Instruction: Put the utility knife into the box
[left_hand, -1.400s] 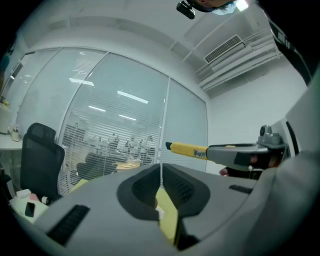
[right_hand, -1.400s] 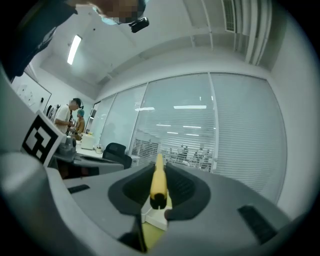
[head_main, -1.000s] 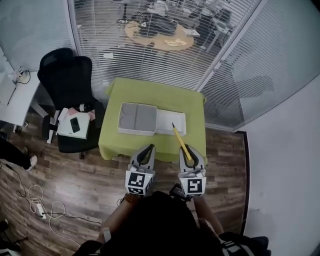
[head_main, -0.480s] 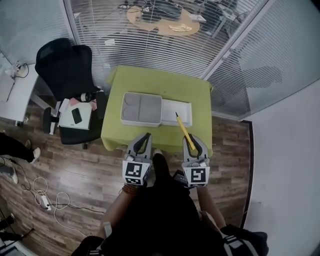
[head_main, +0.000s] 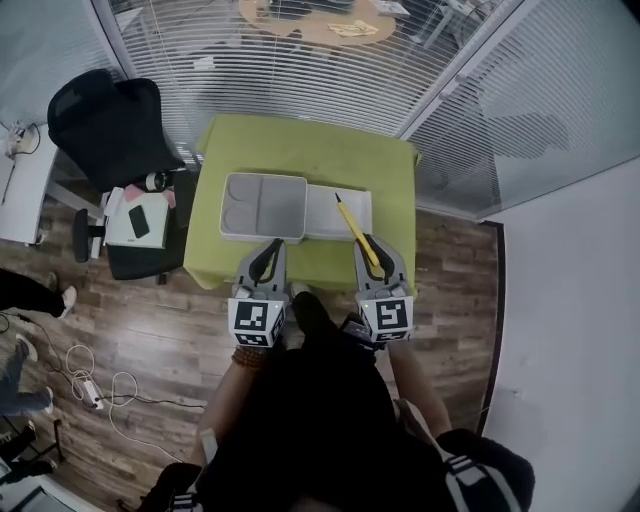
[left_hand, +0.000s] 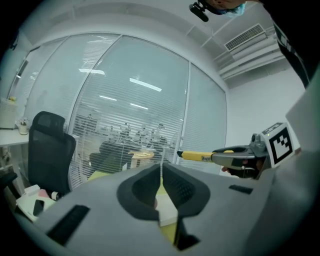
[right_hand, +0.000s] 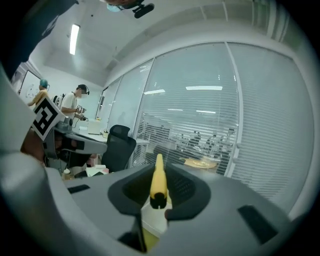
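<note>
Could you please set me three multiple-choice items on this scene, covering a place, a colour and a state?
1. Where is the utility knife? A in the grey box; B in the right gripper; C on the floor.
2. What colour is the table? A green; B red; C white.
3. How do the fingers of the left gripper stand? A together, empty; B wide apart; C clamped on the knife.
Answers: 1 B, its fingers pinch the yellow handle; 2 A, the top shows green; 3 A, they meet with nothing between.
</note>
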